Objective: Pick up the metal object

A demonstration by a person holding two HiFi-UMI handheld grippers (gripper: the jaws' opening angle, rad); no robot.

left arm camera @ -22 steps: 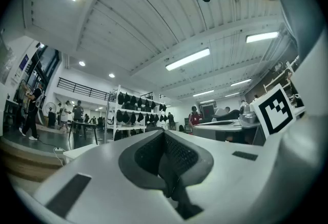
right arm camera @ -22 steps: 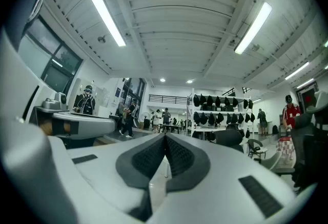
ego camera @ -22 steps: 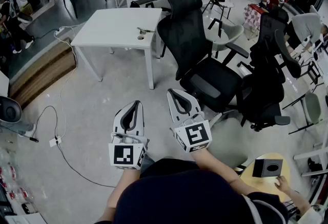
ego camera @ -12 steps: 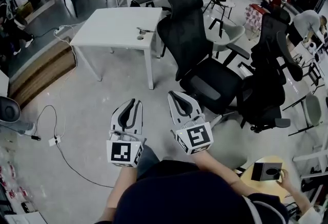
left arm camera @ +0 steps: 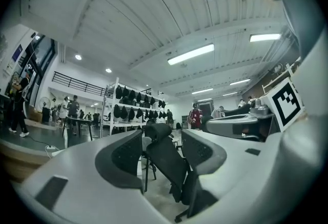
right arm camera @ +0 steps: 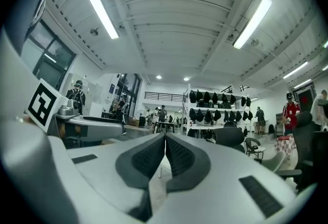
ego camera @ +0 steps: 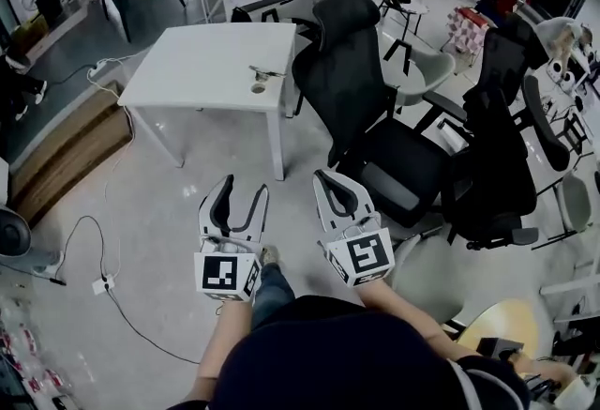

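The metal object, small and thin, lies near the right edge of a white table, beside a round hole. Both grippers are held level over the floor, well short of the table. My left gripper is open with nothing between its fingers; in the left gripper view a black chair shows through the gap. To its right, my right gripper is shut and empty, its pads meeting in the right gripper view. I cannot make out the metal object in either gripper view.
A black office chair stands right of the table, with another further right. A grey chair is behind them. A cable and a power strip lie on the floor at left, beside a wooden step.
The left gripper's jaws have gone from closed to open. The table and chairs sit slightly lower and nearer in the head view. The right gripper stays shut.
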